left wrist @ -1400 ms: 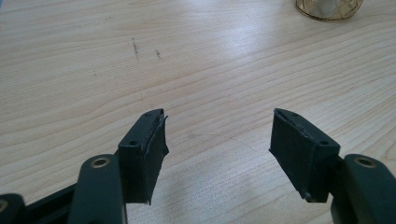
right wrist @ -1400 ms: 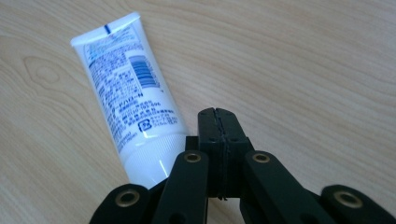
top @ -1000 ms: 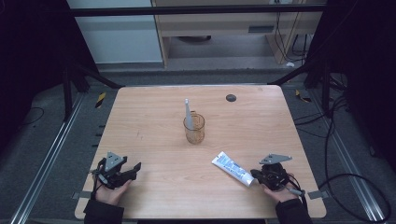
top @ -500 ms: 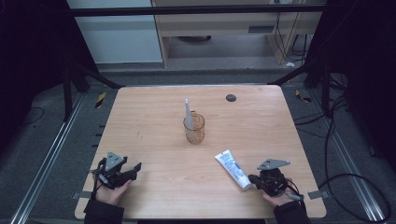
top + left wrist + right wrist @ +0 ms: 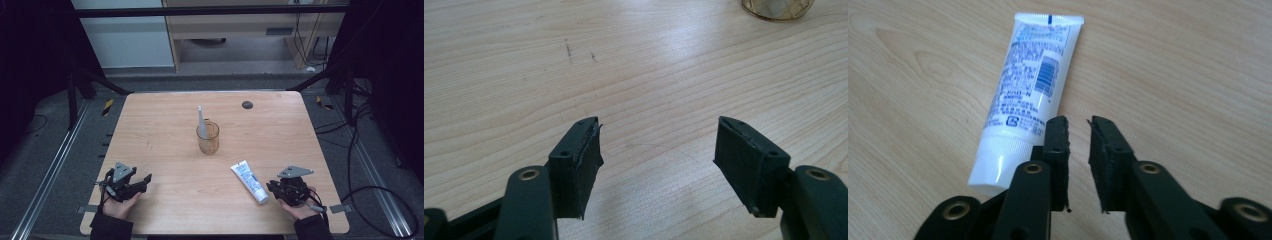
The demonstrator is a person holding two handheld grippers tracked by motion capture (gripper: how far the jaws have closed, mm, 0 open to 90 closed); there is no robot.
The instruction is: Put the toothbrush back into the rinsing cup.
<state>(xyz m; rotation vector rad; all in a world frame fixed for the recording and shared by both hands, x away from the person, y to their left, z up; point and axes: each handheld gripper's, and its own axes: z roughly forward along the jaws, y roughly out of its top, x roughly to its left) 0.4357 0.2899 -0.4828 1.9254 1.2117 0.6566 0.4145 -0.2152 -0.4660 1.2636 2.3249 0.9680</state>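
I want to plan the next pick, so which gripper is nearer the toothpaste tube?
Right. The right gripper sits right beside the toothpaste tube, jaws slightly apart with nothing between them. The left gripper rests far across the table, open.

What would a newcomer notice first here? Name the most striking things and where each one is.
A white toothpaste tube lies flat on the wooden table, just beside the right gripper, whose jaws have just been opening a little with nothing between them. At the table's middle stands an amber glass cup with a white toothbrush upright in it. The left gripper rests open near the front left.
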